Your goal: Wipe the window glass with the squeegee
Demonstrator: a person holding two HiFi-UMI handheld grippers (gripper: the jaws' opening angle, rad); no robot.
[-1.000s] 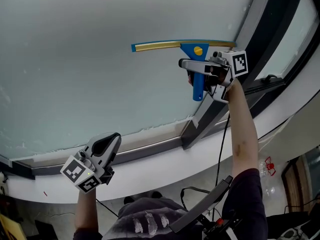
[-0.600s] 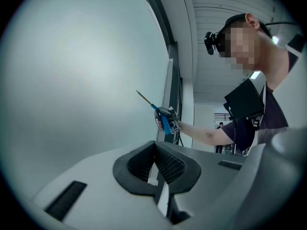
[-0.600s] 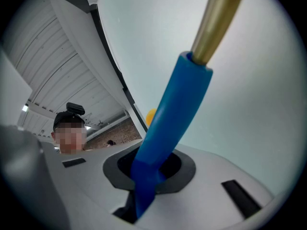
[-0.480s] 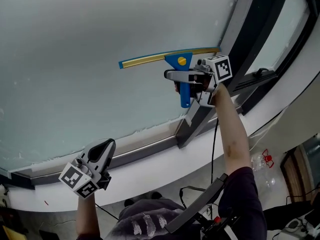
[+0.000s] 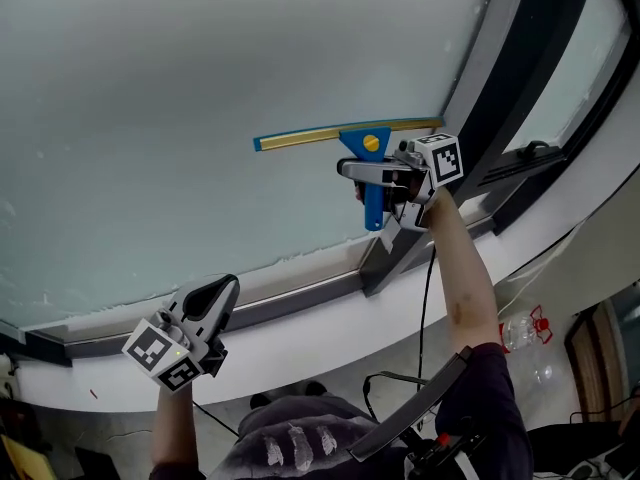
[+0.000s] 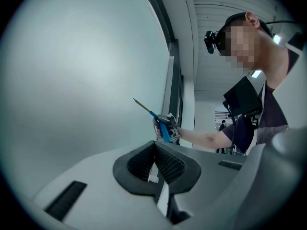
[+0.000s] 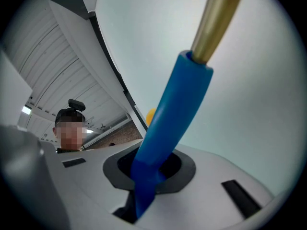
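Squeegee [image 5: 366,146] up on the window glass [image 5: 180,98], close beside the dark frame [image 5: 500,78].
My right gripper [image 5: 378,176] clamps its blue handle, and the brass blade looks flat to the pane. Left gripper [image 5: 205,308] is pinched together, empty, low by the sill [image 5: 320,328]. I'd press evenly, with the whole edge touching and no twist in the jaws.

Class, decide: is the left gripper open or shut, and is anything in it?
Shut and empty: the left gripper has its ribbed pads pressed together, with nothing between them.
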